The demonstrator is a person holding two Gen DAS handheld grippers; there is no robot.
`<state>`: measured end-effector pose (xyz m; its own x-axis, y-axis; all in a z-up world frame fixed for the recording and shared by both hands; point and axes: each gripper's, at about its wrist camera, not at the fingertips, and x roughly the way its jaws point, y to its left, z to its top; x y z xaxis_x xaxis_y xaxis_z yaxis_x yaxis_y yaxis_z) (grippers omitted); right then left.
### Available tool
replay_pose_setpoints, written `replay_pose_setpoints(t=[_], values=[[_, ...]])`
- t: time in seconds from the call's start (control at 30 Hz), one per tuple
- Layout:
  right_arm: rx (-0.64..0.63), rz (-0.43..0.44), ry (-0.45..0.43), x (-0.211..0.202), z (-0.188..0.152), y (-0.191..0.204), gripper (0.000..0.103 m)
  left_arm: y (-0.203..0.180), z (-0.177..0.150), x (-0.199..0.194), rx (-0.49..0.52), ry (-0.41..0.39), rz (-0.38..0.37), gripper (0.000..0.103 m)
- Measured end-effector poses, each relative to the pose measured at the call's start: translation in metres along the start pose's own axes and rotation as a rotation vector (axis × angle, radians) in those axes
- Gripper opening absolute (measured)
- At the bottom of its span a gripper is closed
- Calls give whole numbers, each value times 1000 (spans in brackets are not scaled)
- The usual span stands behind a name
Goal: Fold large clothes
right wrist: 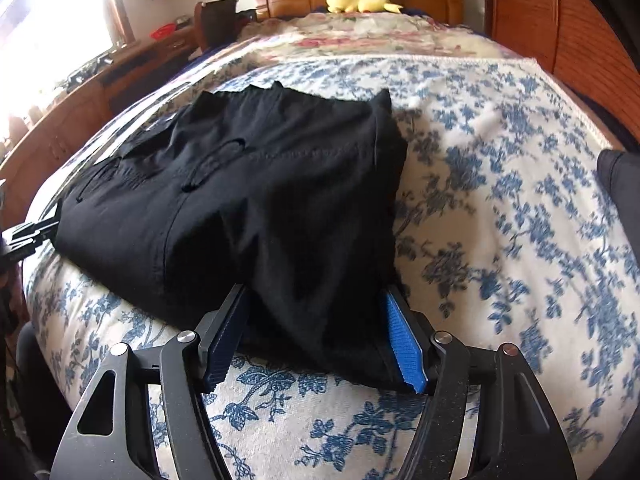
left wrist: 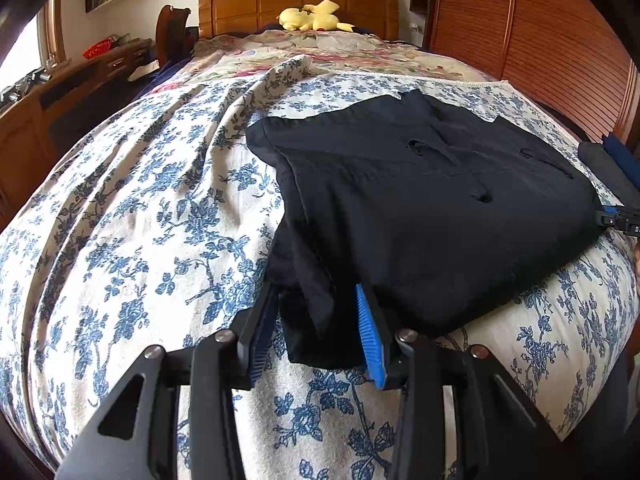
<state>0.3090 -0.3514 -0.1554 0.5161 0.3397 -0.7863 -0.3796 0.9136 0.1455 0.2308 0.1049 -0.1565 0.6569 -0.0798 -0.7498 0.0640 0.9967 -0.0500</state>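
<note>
Left gripper (left wrist: pixel 316 332) and right gripper (right wrist: pixel 314 332) each straddle a near corner of the folded black fabric garment (left wrist: pixel 420 200), jaws apart and not yet pinching. Closing now, they may catch only the top layer, and lifting would spill the fold. The garment sits rumpled, layered, on the blue-flowered white bedspread (left wrist: pixel 140 220), midway up the bed.

Almost no writing is legible. In the left wrist view, a small white mark resembling "D" sits on the black plastic gripper body with blue trim (left wrist: pixel 624 222) at the right edge, cut off by the frame.
</note>
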Motion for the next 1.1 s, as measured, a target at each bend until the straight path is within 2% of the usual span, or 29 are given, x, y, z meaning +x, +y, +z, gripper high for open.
replay_pose_setpoints(t=[0.03,0.1,0.13,0.17,0.2,0.23,0.27,0.33,0.47,0.6,0.7,0.83,1.03,1.1], values=[[1,1,0,0,0,0,68,0,1,1,-4,1,-3,38],[1,11,3,2,-1,0,64,0,2,1,-9,2,-16,30],[-3,21,4,2,-1,0,56,-1,3,1,-10,3,-29,23],[-9,30,3,3,-1,1,39,-2,3,0,-6,-1,-22,16],[-22,54,-2,2,-1,3,29,-4,4,-2,4,-7,-12,12],[-38,72,-1,1,-1,6,11,-6,4,-4,10,-11,-12,6],[-65,54,-16,-2,-1,11,8,-7,6,-8,10,-20,-8,5],[-137,9,-71,-15,-4,24,5,-11,8,-20,16,-46,-2,1],[-128,9,-136,-47,-5,25,4,-17,9,-46,35,-92,-6,0],[-123,0,-154,-70,-7,24,3,-28,1,-80,46,-136,-35,0],[-114,6,-153,-88,-19,22,3,-35,-16,-105,45,-154,-57,1],[-114,25,-123,-114,-51,26,3,-41,-41,-129,19,-162,-79,1],[-115,-2,-79,-129,-80,32,6,-44,-58,-131,3,-150,-62,1],[-97,-28,-91,-132,-78,29,13,-43,-59,-129,-4,-144,-62,1]])
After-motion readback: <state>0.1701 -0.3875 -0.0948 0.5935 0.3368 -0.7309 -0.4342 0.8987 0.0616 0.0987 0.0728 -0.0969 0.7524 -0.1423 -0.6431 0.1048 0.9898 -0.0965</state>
